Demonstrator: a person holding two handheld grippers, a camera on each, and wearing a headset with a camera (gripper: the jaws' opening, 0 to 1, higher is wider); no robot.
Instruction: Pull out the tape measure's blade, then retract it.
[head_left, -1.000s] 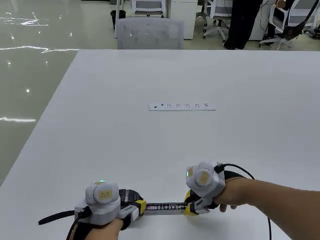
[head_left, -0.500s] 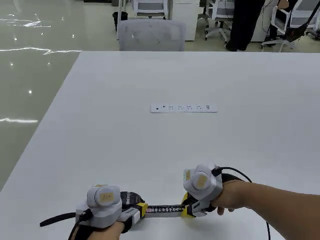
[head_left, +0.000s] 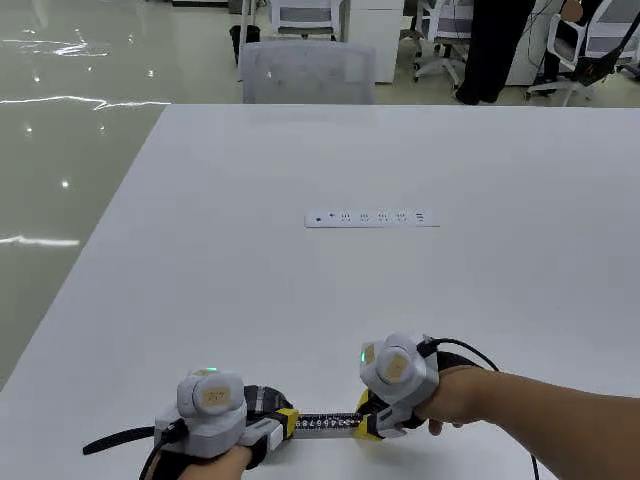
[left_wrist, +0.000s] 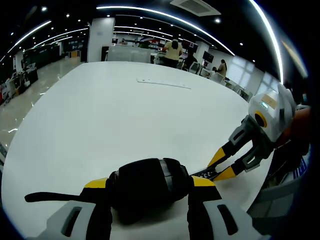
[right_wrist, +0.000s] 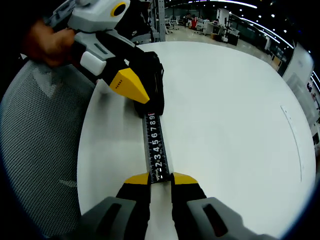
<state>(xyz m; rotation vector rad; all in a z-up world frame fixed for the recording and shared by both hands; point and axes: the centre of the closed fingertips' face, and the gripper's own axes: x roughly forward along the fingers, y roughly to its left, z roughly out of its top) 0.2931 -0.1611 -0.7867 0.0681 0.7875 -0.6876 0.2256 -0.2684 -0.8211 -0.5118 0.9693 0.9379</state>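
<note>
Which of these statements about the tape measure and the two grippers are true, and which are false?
1. The left gripper is closed on the black tape measure case. True.
2. The right gripper pinches the blade near its low numbers. True.
3. The blade is fully inside the case. False: a short numbered stretch runs from the case to the right gripper.
4. The power strip lies between the two grippers. False: it lies farther out on the white table, beyond both of them.
</note>
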